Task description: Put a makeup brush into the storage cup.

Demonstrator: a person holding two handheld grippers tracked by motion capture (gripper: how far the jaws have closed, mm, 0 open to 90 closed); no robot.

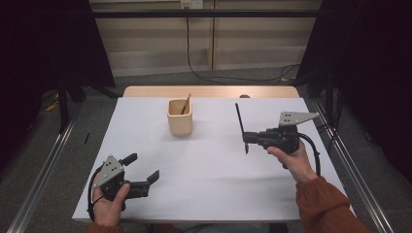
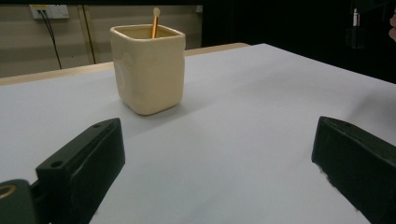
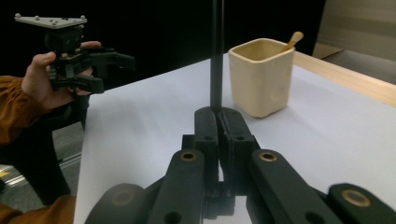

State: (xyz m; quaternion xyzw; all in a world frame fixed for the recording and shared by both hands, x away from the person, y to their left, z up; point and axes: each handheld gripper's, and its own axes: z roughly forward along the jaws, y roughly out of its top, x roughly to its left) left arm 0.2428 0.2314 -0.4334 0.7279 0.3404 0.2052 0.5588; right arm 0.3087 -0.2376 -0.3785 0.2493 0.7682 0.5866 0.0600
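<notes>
Left gripper (image 1: 154, 177): low at the near-left of the table (image 1: 204, 179), jaws spread wide, nothing between them; held in the left hand (image 1: 109, 201).
Left gripper's aim: toward the cup (image 2: 147, 67), seen between the two open jaws in the left gripper view, well apart from them.
Cup: cream, square-sided, upright on the far middle of the table (image 1: 180, 117); left of the right gripper, beyond and right of the left one.
Stick (image 1: 186, 103): thin, tan, leaning inside the cup, top end above the rim.
Pen (image 1: 241, 127): thin, dark, clamped at the right gripper's tips; long axis running away from the person in the high view, steeply upright in the right gripper view (image 3: 216, 51), lower end poking out beneath the jaws.
Right gripper (image 1: 246, 138): jaws shut tight on the pen, held clear above the table by the right hand (image 1: 290, 158), tips pointing left.
Key relation: cup lies left of and a little beyond the pen, so likely a leftward carry with the pen kept near upright for its lower end to clear the rim.
Nearer hand: right, already holding the pen.
Risk: pen tipping in the grip, or knocking the stick on entry.
</notes>
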